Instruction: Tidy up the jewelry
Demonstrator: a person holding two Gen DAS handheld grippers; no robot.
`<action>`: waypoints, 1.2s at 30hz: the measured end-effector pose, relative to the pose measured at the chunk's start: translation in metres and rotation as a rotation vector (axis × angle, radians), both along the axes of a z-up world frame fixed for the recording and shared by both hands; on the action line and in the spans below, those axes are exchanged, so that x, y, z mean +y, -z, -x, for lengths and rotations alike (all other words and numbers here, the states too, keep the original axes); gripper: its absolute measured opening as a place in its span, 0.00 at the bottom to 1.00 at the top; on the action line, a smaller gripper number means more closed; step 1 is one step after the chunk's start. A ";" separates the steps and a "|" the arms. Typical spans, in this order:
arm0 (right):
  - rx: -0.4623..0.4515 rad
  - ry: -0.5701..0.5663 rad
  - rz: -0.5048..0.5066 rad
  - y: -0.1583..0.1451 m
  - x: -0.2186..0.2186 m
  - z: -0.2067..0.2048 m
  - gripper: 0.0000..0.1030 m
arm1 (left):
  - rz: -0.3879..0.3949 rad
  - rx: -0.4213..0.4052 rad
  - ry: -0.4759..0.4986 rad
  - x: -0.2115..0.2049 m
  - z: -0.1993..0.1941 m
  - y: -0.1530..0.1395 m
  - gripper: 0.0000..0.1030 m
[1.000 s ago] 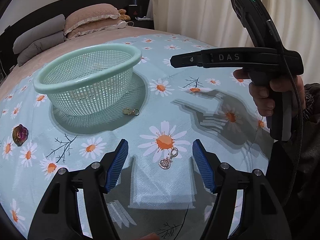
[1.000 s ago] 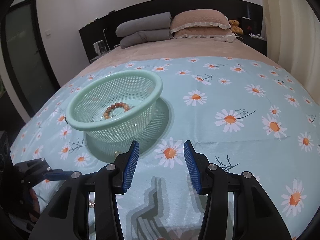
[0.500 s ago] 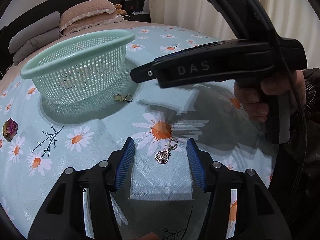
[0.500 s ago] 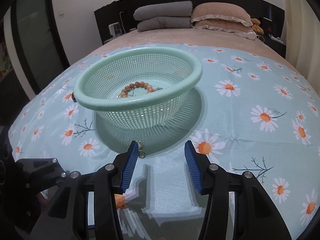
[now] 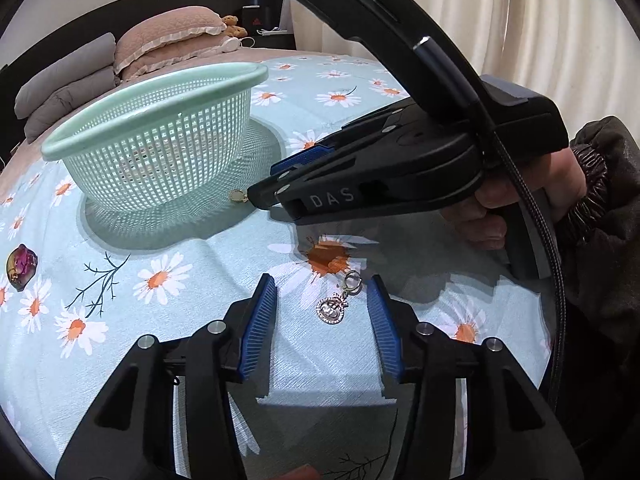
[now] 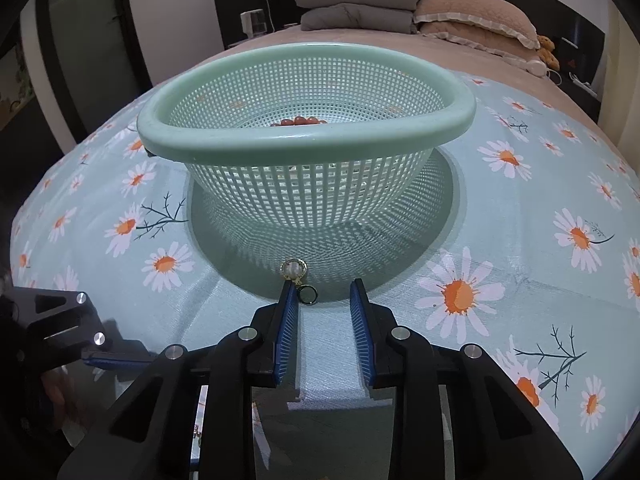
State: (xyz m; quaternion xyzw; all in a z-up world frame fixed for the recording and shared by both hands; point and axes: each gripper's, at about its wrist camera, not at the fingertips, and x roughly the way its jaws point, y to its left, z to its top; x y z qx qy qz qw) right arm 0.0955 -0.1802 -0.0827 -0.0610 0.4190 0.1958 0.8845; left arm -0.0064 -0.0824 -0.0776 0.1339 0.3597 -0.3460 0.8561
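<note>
Jewelry count, left to right: one purple stone (image 5: 21, 267), one gold charm (image 6: 295, 271) at the basket (image 5: 152, 120) base, one silver pendant (image 5: 335, 307). Left gripper (image 5: 322, 316) open, narrower than before, straddling the pendant. Right gripper (image 6: 324, 300) open, now reaching the gold charm.

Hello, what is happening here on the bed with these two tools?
A person is sorting jewelry into a green basket, which already holds a bead bracelet. The left gripper is open, with a silver charm lying on the daisy sheet between its fingers. The right gripper is open too, close to a small gold charm beside the basket. Neither piece is lifted yet.
</note>
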 end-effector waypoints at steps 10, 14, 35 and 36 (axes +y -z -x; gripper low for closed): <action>-0.019 -0.020 0.018 -0.001 0.003 0.005 0.10 | -0.012 -0.012 -0.030 0.005 -0.007 -0.001 0.07; -0.025 0.002 0.010 -0.004 -0.004 0.009 0.10 | -0.019 -0.022 -0.044 0.008 -0.006 -0.003 0.04; -0.104 0.119 -0.078 -0.036 -0.046 0.030 0.10 | -0.006 -0.020 -0.080 0.030 -0.009 -0.025 0.07; -0.106 0.118 -0.078 -0.036 -0.046 0.031 0.10 | -0.016 -0.009 -0.077 0.028 -0.009 -0.021 0.18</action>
